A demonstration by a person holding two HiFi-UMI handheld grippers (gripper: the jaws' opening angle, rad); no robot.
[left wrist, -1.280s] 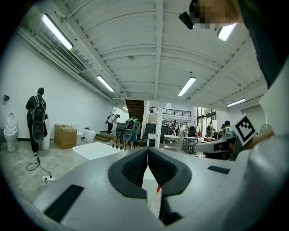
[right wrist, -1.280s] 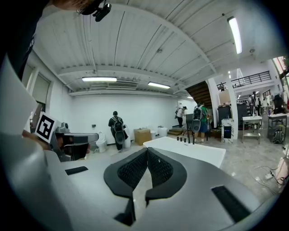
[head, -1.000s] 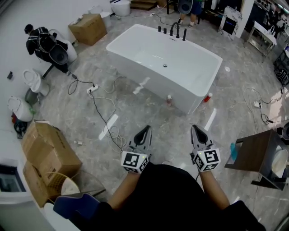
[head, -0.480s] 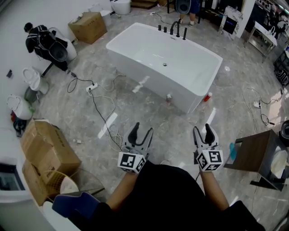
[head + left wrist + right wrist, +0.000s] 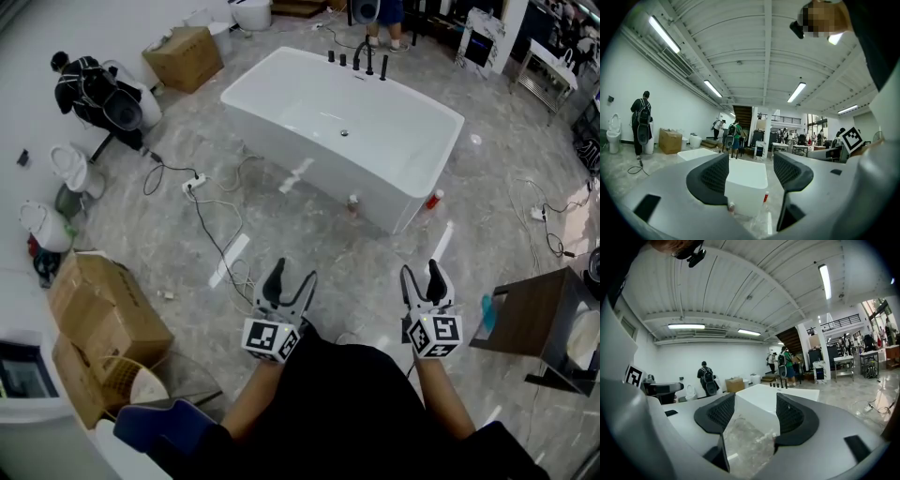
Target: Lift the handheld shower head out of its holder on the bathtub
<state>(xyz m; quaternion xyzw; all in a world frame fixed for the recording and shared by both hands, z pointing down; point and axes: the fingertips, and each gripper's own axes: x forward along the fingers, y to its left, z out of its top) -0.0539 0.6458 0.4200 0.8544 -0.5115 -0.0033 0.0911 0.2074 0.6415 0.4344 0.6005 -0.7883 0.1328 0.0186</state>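
Both grippers hang side by side over the marble floor, well short of the tub point(image 5: 375, 202). The left gripper point(image 5: 292, 274) has its jaws spread wide with nothing in them; they have just been opening, and in its own view only the distant tub's near corner shows through the gap. The right gripper point(image 5: 421, 271) stands the same: jaws wide apart, just opened, empty, with bare floor and the tub's white side beyond them. The tub lies straight ahead of both pairs of jaws, well apart from them. On its far rim, furthest from the jaws, stands a row of black fittings point(image 5: 361, 61); the shower head is among them, too small from here to single out. Two small bottles point(image 5: 433, 200) stand on the floor against the tub's near end, between it and the jaws. A cable point(image 5: 211, 234) trails across the floor ahead and left of the left jaws, boxes point(image 5: 103, 314) sit further left, and a dark surface point(image 5: 525, 314) is off to the right of the right jaws.
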